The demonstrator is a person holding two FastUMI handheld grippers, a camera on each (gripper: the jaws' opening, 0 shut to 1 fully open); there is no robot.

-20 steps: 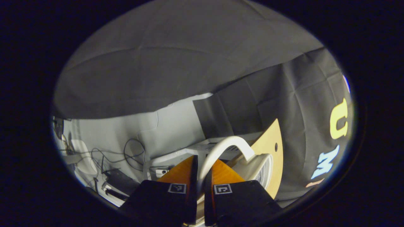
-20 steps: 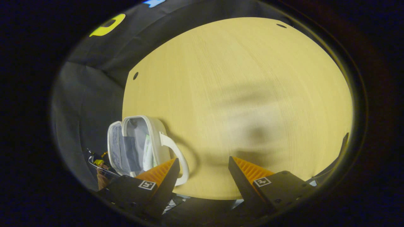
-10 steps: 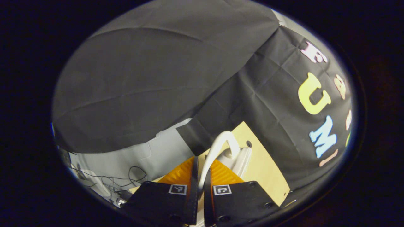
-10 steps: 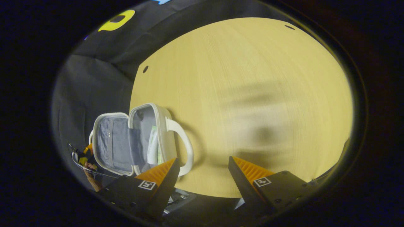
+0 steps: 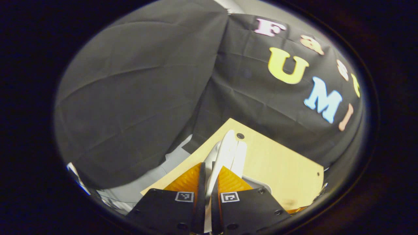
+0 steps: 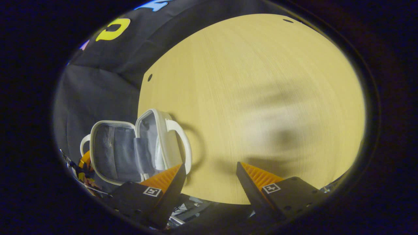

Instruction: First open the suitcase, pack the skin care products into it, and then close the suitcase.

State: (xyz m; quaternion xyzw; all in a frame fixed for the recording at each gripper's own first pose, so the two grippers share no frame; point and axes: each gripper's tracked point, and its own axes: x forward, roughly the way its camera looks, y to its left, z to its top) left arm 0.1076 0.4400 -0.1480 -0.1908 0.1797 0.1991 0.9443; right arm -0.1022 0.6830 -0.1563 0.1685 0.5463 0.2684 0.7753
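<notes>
Left tool (image 5: 205, 182) clamps the suitcase lid's white handle (image 5: 225, 153); right tool (image 6: 209, 182) gapes, holding nothing. Swing lid (image 6: 114, 153) steadily over to meet the base.

Cloth-walled recording booth, wooden table (image 6: 261, 98)

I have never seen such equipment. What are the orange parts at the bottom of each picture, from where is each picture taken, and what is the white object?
Nothing here is a robot arm: a person holds one two-finger gripper in each hand, and a camera rides on each gripper. The orange wedges are the grippers' fingers. In the left gripper view, the left gripper is closed on a thin white handle of the suitcase. In the right gripper view, the right gripper is open and holds nothing. That view also shows the small white suitcase standing open on the light wooden table, its grey lining visible. The suitcase's contents are too unclear to name.
</notes>
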